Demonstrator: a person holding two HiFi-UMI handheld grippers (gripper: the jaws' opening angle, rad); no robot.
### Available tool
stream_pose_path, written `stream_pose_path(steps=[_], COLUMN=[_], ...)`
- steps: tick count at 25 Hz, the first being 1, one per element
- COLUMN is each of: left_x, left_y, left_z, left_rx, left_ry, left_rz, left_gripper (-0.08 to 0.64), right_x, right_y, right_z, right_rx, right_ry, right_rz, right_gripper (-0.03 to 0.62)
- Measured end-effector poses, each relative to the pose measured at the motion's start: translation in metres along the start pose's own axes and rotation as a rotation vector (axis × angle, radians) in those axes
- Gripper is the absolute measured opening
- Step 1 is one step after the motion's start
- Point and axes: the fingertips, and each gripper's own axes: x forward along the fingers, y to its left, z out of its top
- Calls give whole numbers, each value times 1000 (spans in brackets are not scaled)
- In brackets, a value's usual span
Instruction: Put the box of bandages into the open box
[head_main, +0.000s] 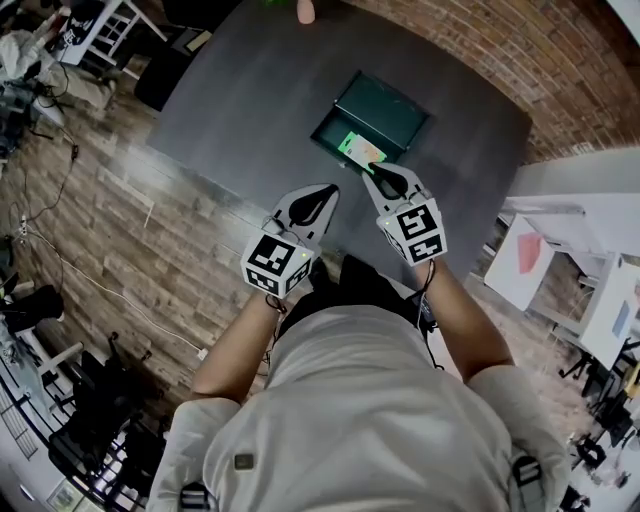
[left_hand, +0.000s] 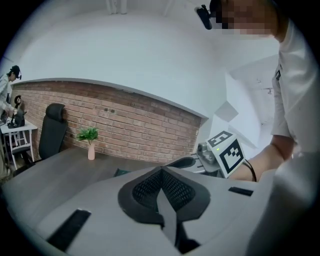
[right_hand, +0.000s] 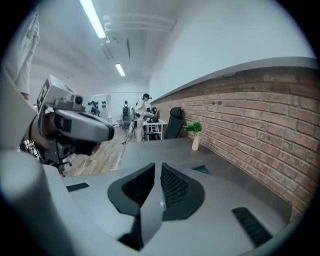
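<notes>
Two empty tools: left tool (head_main: 328, 191) closed, right tool (head_main: 369, 173) narrow; green-white cardboard bandage box (head_main: 360, 148) lies inside dark-green open box (head_main: 396, 104).

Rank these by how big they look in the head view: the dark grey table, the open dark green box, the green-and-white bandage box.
1. dark grey table
2. open dark green box
3. green-and-white bandage box, seen within that box's outline
All three sit at a similar distance, so the order is safe.
</notes>
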Motion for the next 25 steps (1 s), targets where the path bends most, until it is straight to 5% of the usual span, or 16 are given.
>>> stream_pose_path(steps=[12, 25], left_x=[-85, -141], left_y=[-39, -61], left_z=[41, 49], left_rx=[66, 98], left_ry=[-120, -175], left_rz=[7, -12], left_gripper=[15, 16], right_x=[-95, -130], right_y=[78, 147], right_z=[93, 117], right_rx=[7, -33], right_ry=[-257, -335], right_rz=[-23, 8], right_gripper=[26, 21])
